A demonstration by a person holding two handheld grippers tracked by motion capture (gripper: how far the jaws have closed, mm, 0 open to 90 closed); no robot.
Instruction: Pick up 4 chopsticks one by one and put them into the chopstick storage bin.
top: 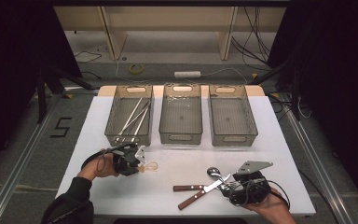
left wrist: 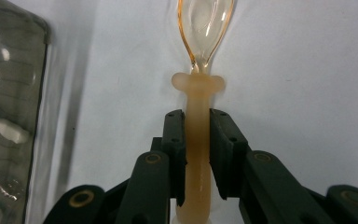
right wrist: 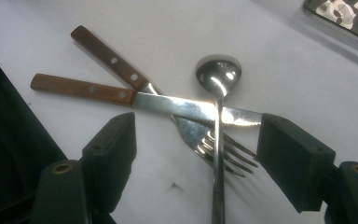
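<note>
On the white table we see three clear bins in a row. The left bin holds several thin white sticks lying lengthwise. The middle bin has something small and shiny at its far end; we cannot tell what. In the right bin we make out no contents.

Near the table's left front, just before the left bin, the left gripper is clamped on a translucent amber spoon. In the left gripper view the jaws stand narrow, their pads pressing both sides of the spoon's straight handle. The handle is cloudy and pale orange, with a small crossbar collar; beyond it a clear, orange-rimmed bowl points away from the jaws and lies over the table.

At the right front, the right gripper stands with jaws wide, holding nothing. Between them lie a metal spoon, a wood-handled knife and a wood-handled fork, crossed in a pile.
</note>
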